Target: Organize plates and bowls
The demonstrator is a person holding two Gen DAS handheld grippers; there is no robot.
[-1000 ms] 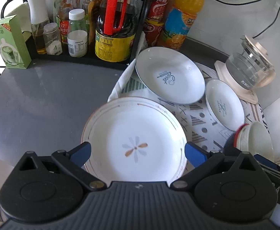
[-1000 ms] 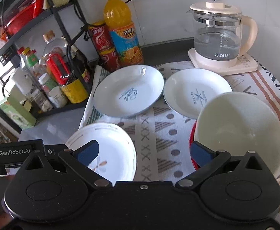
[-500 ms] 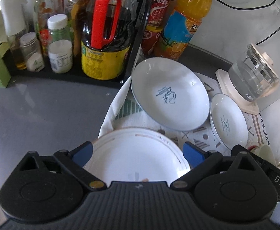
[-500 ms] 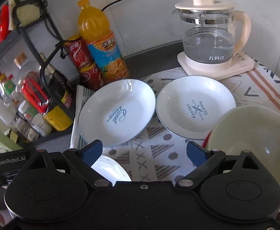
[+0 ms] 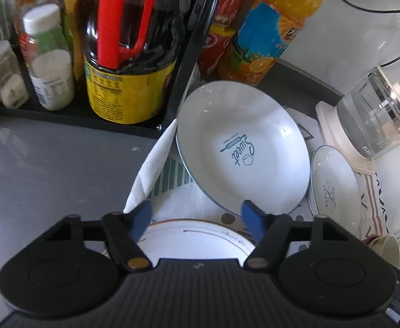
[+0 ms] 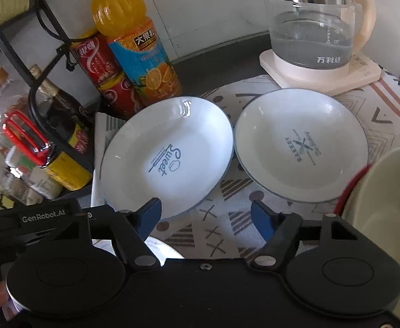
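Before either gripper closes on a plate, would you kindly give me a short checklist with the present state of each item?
1. Left gripper jaws free of any load: ok; they are closing with only the far rim of the brown-rimmed plate below the gap, pads not pressing it.
2. Right gripper jaws free: ok; closing over bare patterned cloth.
3. Sweet plate unobstructed: ok, nothing lies in it.
4. Sweet plate apart from Bakery plate: cannot tell, their rims sit very close.
5. Cream bowl clear of the right gripper: not ok, it crowds the right side.
6. Glass kettle out of the way: ok, behind the plates.
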